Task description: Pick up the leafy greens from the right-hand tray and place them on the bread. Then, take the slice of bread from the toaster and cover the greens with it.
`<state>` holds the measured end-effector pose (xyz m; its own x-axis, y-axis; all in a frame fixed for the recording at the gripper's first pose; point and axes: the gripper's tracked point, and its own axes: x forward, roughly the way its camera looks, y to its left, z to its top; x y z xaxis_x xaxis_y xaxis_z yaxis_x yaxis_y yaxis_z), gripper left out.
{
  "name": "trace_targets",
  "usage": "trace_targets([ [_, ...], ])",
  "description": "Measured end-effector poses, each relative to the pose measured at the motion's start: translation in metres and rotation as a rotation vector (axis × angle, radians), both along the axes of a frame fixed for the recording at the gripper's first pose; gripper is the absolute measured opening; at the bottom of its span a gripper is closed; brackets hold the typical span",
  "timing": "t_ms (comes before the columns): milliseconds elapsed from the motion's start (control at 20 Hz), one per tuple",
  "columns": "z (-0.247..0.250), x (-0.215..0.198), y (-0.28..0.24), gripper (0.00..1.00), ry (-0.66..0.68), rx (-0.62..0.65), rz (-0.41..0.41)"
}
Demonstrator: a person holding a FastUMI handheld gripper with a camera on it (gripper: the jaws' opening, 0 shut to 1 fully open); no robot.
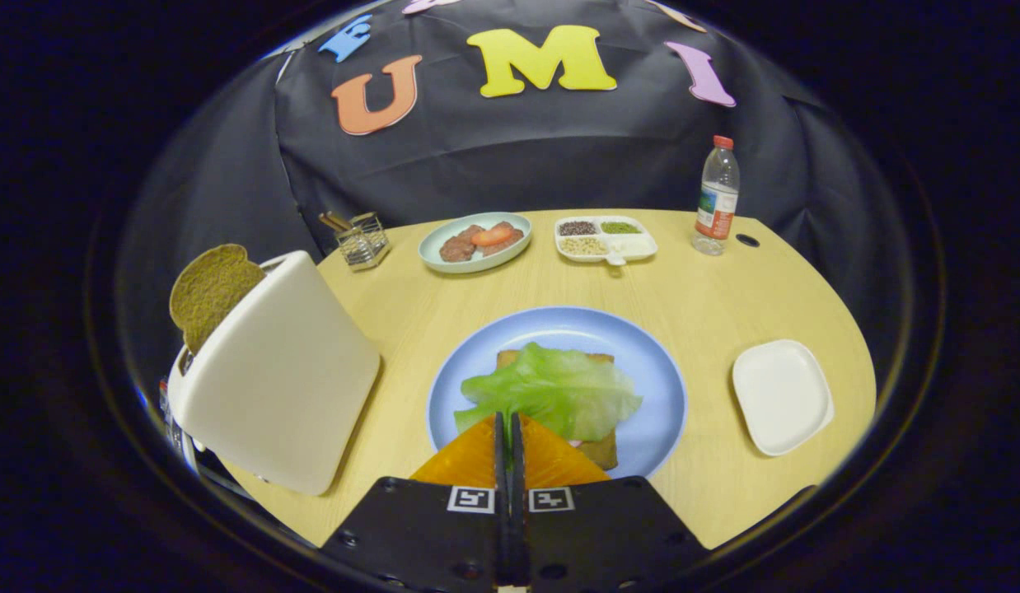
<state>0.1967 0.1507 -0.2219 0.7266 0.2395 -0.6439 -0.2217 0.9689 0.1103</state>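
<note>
A leaf of green lettuce [551, 391] lies spread over a slice of bread [599, 449] on the blue plate [654, 371], just ahead of my fingers. My gripper [507, 422] is shut with nothing between its fingers, its tips at the near edge of the lettuce. To the left stands a white toaster [283, 383] with a brown slice of bread [209, 290] sticking up out of its slot. The white square tray [782, 395] to the right of the plate holds nothing.
At the back of the round wooden table [708, 296] stand a pale green plate of meat and tomato [475, 240], a white divided dish of grains [605, 239], a wire holder [363, 240] and a water bottle [716, 198]. A small hole [747, 240] is beside the bottle.
</note>
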Motion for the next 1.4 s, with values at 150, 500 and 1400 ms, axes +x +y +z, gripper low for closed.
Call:
trace_targets([
  [150, -0.006, -0.002, -0.007, 0.07, -0.015, -0.038, 0.001],
  [500, 0.054, -0.011, -0.02, 0.82, -0.141, -0.02, -0.058],
  [1400, 0.194, -0.032, 0.163, 0.96, -0.318, 0.074, 0.017],
])
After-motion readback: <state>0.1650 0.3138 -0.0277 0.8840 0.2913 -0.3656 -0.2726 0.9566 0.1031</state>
